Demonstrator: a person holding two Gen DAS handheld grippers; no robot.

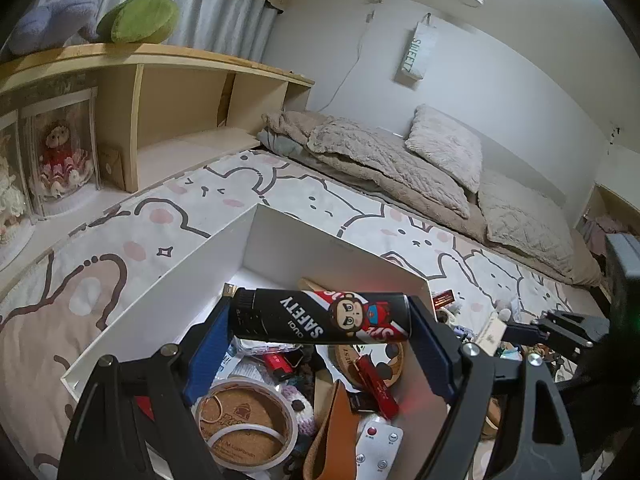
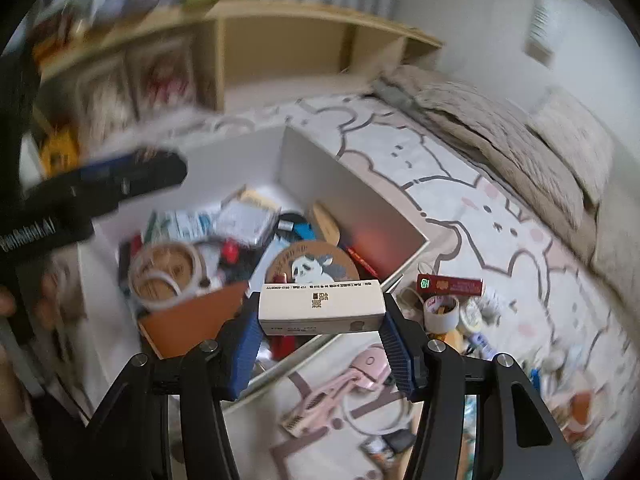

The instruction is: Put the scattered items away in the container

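Both claws are loaded over the white box point(image 1: 168, 304), which sits on the cartoon-print rug point(image 1: 280, 192). The left claw point(image 1: 320, 320) is clenched on a black tube point(image 1: 320, 314) by its 2 ends, held crosswise above the box's interior, well inside the walls. The right claw point(image 2: 322, 316) grips a small cream carton point(image 2: 322, 306) the same way, end to end, and hangs over the box's near wall rather than clearly past it. That is the main risk: let go here and the carton could clip the rim and tumble back onto the rug among the pink dryer point(image 2: 344, 384) and tape rolls point(image 2: 440, 312). The right view is heavily blurred, which suggests fast motion, and an end-to-end hold on a smooth carton looks easy to lose in a quick swing. The tube is round, so it may roll when it lands on the heap of tape ring point(image 1: 244, 428), orange leather piece point(image 1: 336, 432) and cork coaster point(image 1: 360, 360); it should stay inside, though it could knock lighter bits about. With the 2 claws close together above 1 box, they could also bump each other. Plenty of clutter remains on the rug beside the box's right corner.
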